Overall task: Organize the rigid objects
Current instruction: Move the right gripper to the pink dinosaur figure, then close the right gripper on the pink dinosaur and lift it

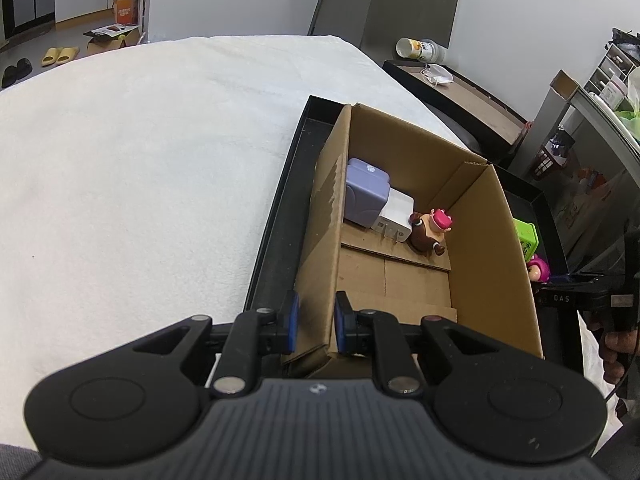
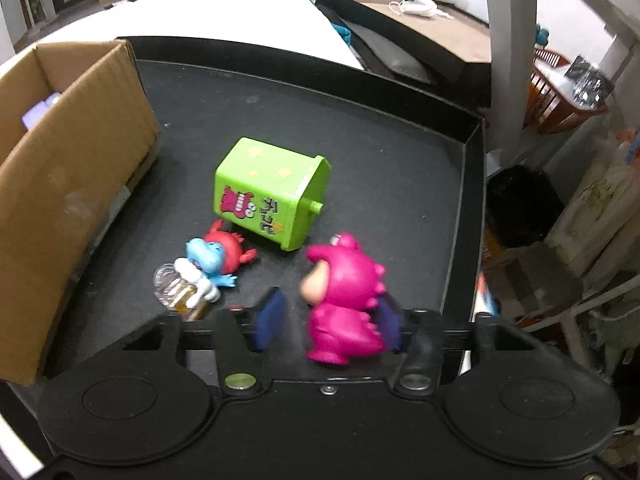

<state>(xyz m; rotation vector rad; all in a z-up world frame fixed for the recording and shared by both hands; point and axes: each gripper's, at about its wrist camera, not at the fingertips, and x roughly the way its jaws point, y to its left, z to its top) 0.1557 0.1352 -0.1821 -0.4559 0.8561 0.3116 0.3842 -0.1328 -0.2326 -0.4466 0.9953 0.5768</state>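
A cardboard box (image 1: 492, 240) stands in a black tray (image 1: 276, 216). It holds a purple charger (image 1: 366, 194), a white charger (image 1: 396, 216) and a brown figure with a pink hat (image 1: 430, 232). My left gripper (image 1: 318, 320) is shut on the box's near left wall. On the tray floor (image 2: 360, 128) a pink dinosaur figure (image 2: 344, 300) stands between the fingers of my right gripper (image 2: 330, 318). The left pad (image 2: 272, 316) stands clear of it, so this gripper is open. A green toy bin (image 2: 272, 196) lies on its side just beyond.
A red and blue figure pair (image 2: 220, 254) and a small clear bottle (image 2: 178, 292) lie left of the pink figure. The box wall (image 2: 76, 184) borders the tray's left side. A white cloth (image 1: 140, 160) covers the surface. A dark side table (image 2: 420, 36) stands behind.
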